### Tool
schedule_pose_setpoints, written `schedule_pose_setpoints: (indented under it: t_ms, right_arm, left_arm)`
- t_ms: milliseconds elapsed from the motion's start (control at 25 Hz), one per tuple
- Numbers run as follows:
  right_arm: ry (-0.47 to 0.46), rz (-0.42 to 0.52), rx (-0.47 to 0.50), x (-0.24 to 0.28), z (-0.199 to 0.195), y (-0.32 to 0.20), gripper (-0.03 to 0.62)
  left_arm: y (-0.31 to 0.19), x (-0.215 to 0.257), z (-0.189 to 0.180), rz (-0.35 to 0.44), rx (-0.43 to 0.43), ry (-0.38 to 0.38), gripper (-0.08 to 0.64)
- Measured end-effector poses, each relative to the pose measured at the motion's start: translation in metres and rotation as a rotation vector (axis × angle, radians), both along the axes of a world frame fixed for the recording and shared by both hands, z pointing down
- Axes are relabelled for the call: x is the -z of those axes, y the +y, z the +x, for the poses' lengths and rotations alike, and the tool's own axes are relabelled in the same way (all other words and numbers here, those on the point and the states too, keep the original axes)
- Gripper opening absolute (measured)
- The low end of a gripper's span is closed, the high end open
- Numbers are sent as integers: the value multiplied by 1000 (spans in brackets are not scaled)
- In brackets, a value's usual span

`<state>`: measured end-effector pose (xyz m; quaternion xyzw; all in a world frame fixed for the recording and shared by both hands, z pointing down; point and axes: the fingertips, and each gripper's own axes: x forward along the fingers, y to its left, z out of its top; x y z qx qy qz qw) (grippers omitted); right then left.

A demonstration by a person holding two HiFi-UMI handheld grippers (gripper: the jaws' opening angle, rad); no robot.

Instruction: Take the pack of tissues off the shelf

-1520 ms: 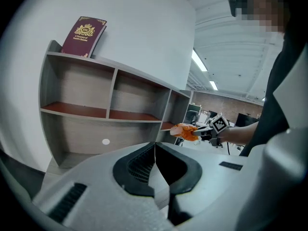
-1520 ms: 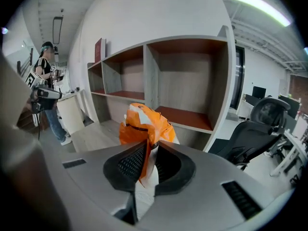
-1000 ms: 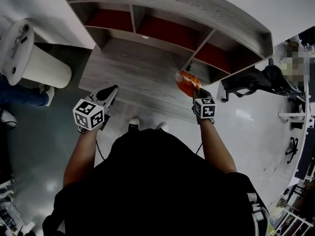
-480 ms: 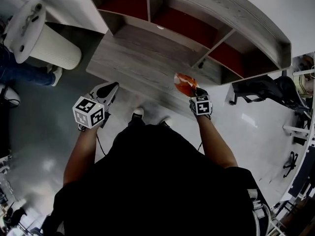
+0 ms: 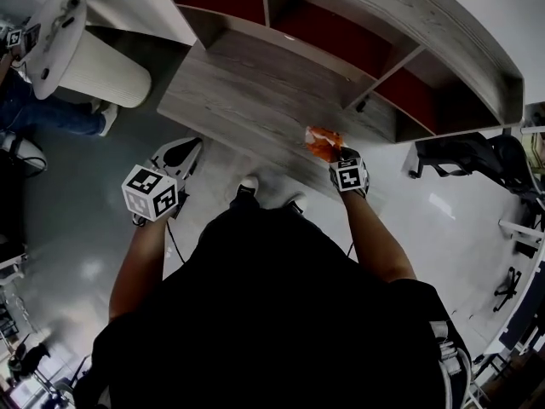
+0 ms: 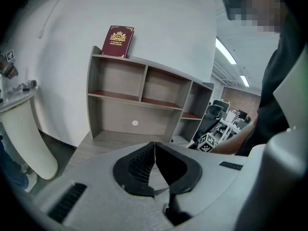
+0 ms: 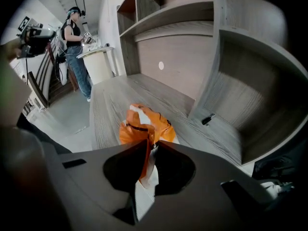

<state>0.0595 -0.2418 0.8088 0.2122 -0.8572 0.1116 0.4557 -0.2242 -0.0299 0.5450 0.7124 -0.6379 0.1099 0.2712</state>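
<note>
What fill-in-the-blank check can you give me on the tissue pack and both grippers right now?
1. The right gripper is shut on the ____ pack of tissues.
2. The left gripper has its jaws together and holds ____.
3. On top of the shelf, a dark red ____ leans against the wall.

Missing words: orange; nothing; book.

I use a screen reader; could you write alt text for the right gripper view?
The right gripper has its jaws shut on an orange tissue pack, held over the grey wooden base of a shelf unit. A person stands in the background at left.
</note>
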Motion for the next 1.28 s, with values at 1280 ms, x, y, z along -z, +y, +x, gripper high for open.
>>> schedule_pose_setpoints:
  t_ms: [1280]
  right_arm:
    - [95,-48,-9,-36,11,5,122]
  left_arm:
    - [-12,-15,-1,-18,-46,32,18]
